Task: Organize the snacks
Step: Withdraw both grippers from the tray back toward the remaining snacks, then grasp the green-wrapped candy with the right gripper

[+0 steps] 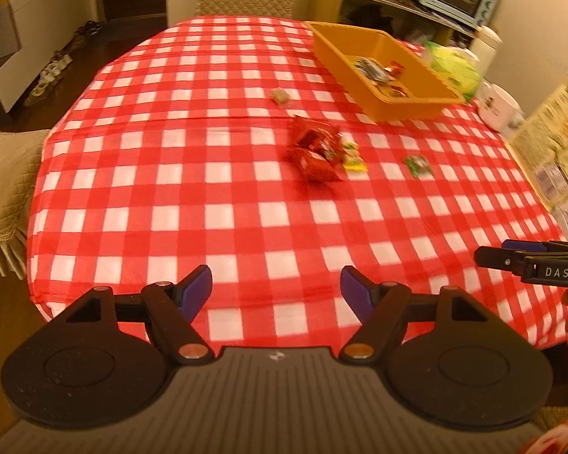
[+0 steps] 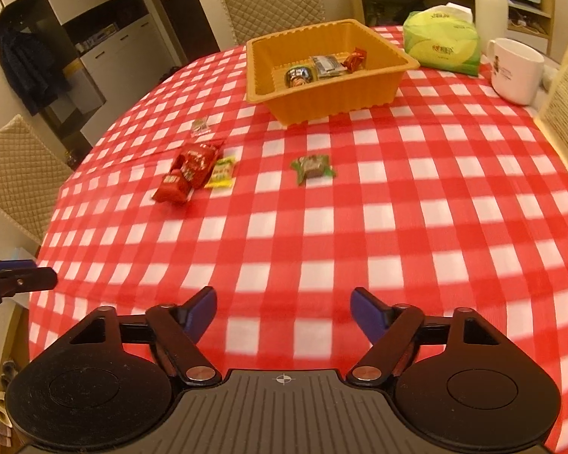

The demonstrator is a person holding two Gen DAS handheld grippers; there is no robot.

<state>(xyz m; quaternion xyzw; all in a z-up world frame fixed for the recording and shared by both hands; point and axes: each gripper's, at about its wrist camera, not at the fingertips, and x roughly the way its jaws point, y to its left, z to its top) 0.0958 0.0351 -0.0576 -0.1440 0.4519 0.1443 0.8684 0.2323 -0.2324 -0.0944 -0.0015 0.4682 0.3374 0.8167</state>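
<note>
Two matching hand-held grippers are seen. The left gripper (image 1: 275,283) is built of black plastic, with round housings either side of a ribbed grey body, copper-coloured pivot screws and blue pads (image 1: 198,282) on its fingers. The right gripper (image 2: 283,304) is made alike; white letters "DAS" are printed on its side.

Matt checked cloth (image 2: 359,227) covers the tabletop; orange bin (image 2: 322,98) smooth plastic; red snack packets (image 2: 187,174) glossy foil.
</note>
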